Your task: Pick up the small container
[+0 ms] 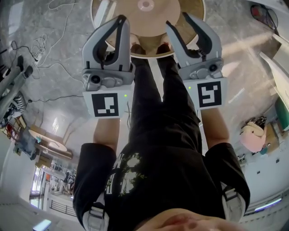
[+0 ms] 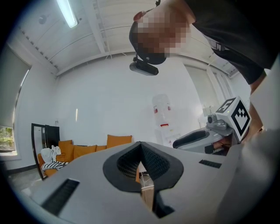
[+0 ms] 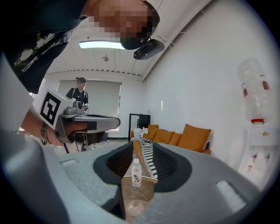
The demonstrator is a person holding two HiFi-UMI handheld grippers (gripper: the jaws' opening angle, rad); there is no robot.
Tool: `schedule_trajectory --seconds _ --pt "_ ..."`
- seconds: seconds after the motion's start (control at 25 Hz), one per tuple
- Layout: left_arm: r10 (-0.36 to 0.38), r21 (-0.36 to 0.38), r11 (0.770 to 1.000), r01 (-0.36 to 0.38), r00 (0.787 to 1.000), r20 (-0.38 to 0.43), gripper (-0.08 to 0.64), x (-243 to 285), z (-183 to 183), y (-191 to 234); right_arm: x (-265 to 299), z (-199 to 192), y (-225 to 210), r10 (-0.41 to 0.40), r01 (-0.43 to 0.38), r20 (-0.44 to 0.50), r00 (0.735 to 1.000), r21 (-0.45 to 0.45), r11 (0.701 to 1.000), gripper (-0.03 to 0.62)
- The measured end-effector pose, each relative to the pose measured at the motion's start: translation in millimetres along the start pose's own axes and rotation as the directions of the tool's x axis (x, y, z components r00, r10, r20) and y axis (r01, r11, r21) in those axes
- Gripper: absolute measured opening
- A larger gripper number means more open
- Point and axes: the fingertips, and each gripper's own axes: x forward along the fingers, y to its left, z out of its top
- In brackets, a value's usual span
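Note:
A small clear bottle with a white cap stands on a wooden table top, seen straight ahead through the gap of my right gripper. That gripper is open and holds nothing, well short of the bottle. In the head view both grippers point at a round wooden table, where a small pale round thing sits at the middle. My left gripper has its fingertips together and nothing in them. My right gripper has its tips apart. They hang side by side near the table's edge.
The person's black-trousered legs stand below the grippers. Cables trail over the grey floor at the left. An orange sofa and a water dispenser line the far wall. Another person stands in the background.

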Motion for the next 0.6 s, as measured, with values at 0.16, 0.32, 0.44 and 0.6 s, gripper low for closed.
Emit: schedule_trajectory --seconds 0.16,0.32,0.44,0.6 --pt "-0.016 0.010 1.000 0.016 1.000 0.000 0.002 1.9 -21.1 1.1 4.6 -19.3 3.2 -0.005 0.005 -0.008 1.000 -0.007 1.000 0.138" --pt "-0.017 0.014 1.000 0.017 1.000 -0.003 0.002 3.8 -45.2 3.1 9.1 -42.5 5.5 -0.013 0.013 -0.007 1.000 -0.011 1.000 0.138" --pt "-0.010 0.013 1.000 0.010 1.000 -0.005 0.002 3.6 -60.2 3.8 11.3 -61.7 8.5 -0.006 0.006 -0.011 1.000 -0.008 1.000 0.138" --pt "-0.002 0.003 1.000 0.003 1.000 -0.016 0.002 2.5 -86.5 6.1 20.6 -89.4 14.7 0.009 -0.009 -0.020 1.000 0.008 1.000 0.139"
